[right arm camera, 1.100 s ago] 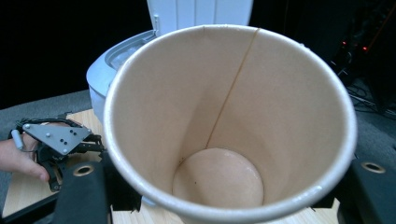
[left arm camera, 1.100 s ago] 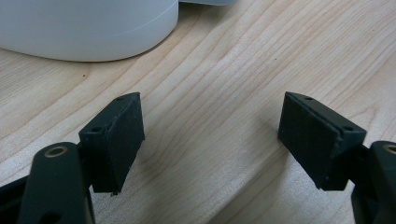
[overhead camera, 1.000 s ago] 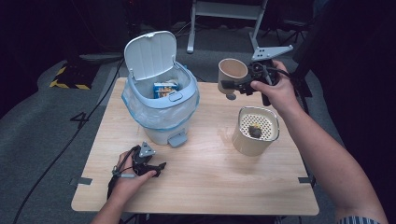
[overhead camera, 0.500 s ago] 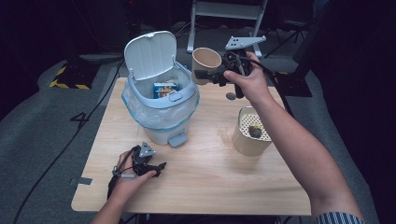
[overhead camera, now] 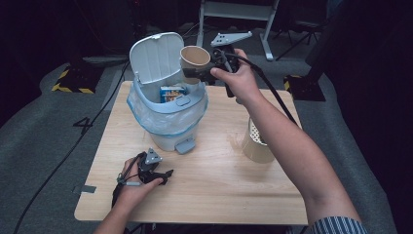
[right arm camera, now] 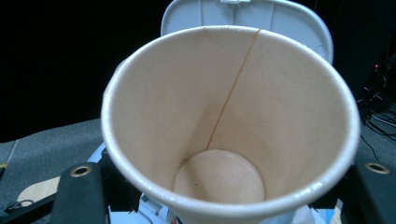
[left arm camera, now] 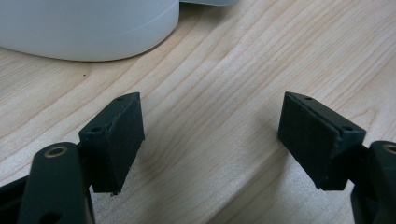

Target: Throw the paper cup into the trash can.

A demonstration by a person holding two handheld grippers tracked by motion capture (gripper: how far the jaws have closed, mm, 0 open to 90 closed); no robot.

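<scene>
High view: right tool (overhead camera: pixel 197 73) apparently grips paper cup (overhead camera: pixel 195 59) (left tool (overhead camera: pixel 160 176) gapes).

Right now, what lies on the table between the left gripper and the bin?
Only bare wood: in the high view nothing sits between the left gripper and the bin.

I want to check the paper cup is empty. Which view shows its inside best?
The right gripper view: it looks straight into the cup, showing the seam and bare bottom, nothing inside. The high view shows the cup small, held in the right gripper above the bin, rim toward the camera. The left gripper view shows table and the bin's base.
</scene>
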